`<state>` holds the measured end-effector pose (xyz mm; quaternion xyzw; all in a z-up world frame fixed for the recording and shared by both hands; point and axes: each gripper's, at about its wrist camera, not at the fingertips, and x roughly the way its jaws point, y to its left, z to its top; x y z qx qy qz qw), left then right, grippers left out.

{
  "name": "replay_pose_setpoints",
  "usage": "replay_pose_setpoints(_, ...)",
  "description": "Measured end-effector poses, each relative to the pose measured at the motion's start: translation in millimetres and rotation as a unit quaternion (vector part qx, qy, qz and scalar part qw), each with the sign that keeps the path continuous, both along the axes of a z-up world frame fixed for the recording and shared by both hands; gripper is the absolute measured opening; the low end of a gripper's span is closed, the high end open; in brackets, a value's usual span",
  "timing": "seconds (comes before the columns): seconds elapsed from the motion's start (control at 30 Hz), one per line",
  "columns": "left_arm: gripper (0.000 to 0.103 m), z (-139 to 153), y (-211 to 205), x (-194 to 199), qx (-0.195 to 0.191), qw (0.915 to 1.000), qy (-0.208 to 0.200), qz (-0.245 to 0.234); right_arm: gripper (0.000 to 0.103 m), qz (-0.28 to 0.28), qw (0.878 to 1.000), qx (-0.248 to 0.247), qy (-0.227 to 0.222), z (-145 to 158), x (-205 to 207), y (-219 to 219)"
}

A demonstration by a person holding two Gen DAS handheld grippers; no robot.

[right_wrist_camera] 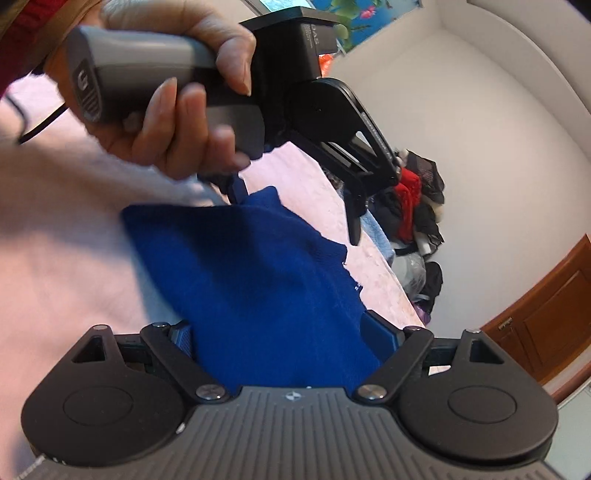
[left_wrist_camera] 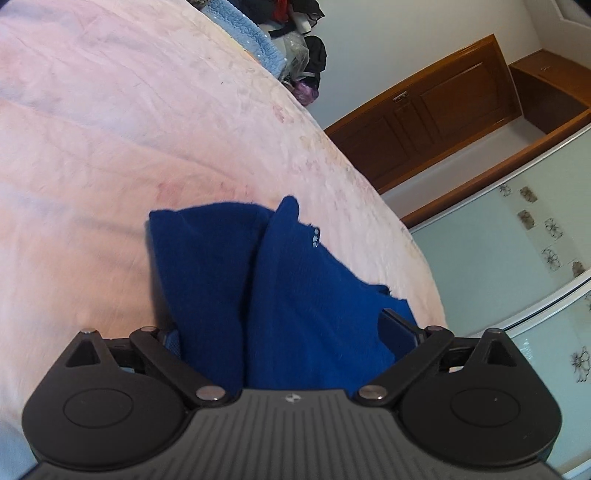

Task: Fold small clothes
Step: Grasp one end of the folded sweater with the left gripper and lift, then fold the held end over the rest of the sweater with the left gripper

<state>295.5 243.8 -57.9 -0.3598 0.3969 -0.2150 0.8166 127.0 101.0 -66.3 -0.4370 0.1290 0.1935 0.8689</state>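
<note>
Right wrist: hand (right_wrist_camera: 173,110) grips the left gripper (right_wrist_camera: 314,206) above blue garment (right_wrist_camera: 258,280).

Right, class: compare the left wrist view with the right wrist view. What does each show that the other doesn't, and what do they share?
Only the left wrist view shows the pale green panels with flower motifs and the blue knitted blanket.

Only the right wrist view shows the person's hand holding the other gripper's grey handle, and a colourful picture on the wall.

Both show the blue garment bunched between that view's own fingers, the pink bedcover, the clothes heap and the wooden door.
</note>
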Motion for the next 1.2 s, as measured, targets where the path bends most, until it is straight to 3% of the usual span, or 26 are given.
replay_pose_setpoints(0.07,0.099,1.2,-3.8,10.5,0.008,0.9998,-0.005,-0.016,0.075,-0.003,1.000,0.002,0.002,-2.4,7.0,5.4)
replay_pose_setpoints(0.13,0.099,2.4,-8.8,18.2,0.020,0.9994,-0.011,-0.026,0.059,-0.001,1.000,0.002,0.019,-2.4,12.7,9.3)
replay_pose_setpoints(0.17,0.097,3.1,-10.9,21.1,0.027,0.9992,-0.012,-0.028,0.043,0.001,1.000,0.000,0.024,-3.8,14.5,11.3)
replay_pose_setpoints(0.2,0.086,4.7,-12.6,22.8,0.040,0.9987,-0.014,-0.029,0.032,0.003,1.000,-0.004,0.030,-5.3,15.5,12.8)
replay_pose_setpoints(0.23,0.076,6.0,-15.2,24.5,0.056,0.9980,-0.014,-0.027,0.029,0.008,0.999,-0.004,0.033,-6.3,14.7,13.5)
replay_pose_setpoints(0.27,0.053,6.0,-16.3,26.4,0.073,0.9970,-0.009,-0.025,0.022,0.012,0.999,-0.003,0.034,-7.1,11.4,13.8)
replay_pose_setpoints(0.3,0.039,5.0,-16.7,28.2,0.084,0.9962,-0.002,-0.020,0.016,0.016,0.999,0.000,0.034,-7.9,9.9,13.2)
replay_pose_setpoints(0.33,0.034,3.7,-13.8,28.7,0.085,0.9963,0.004,-0.012,0.012,0.018,0.999,0.003,0.035,-8.0,8.5,12.3)
replay_pose_setpoints(0.4,0.013,-1.1,-5.2,29.4,0.079,0.9966,0.024,0.003,0.009,0.020,0.999,0.016,0.039,-6.4,7.9,9.0)
replay_pose_setpoints(0.5,0.010,-2.2,-1.9,26.1,0.071,0.9967,0.034,0.019,0.008,0.023,0.997,0.046,0.056,1.1,12.2,1.0)
replay_pose_setpoints(0.73,0.009,32.8,-31.2,14.0,0.146,0.9881,0.008,0.046,0.007,0.012,0.975,0.186,0.124,37.8,23.4,-42.1)
replay_pose_setpoints(0.9,0.009,58.0,-51.6,7.9,0.173,0.9830,-0.009,0.062,0.007,0.002,0.967,0.226,0.119,45.4,27.7,-68.4)
replay_pose_setpoints(1.2,0.010,96.7,-109.8,1.3,0.254,0.9639,-0.050,0.063,0.006,-0.022,0.946,0.295,0.137,61.7,34.9,-126.9)
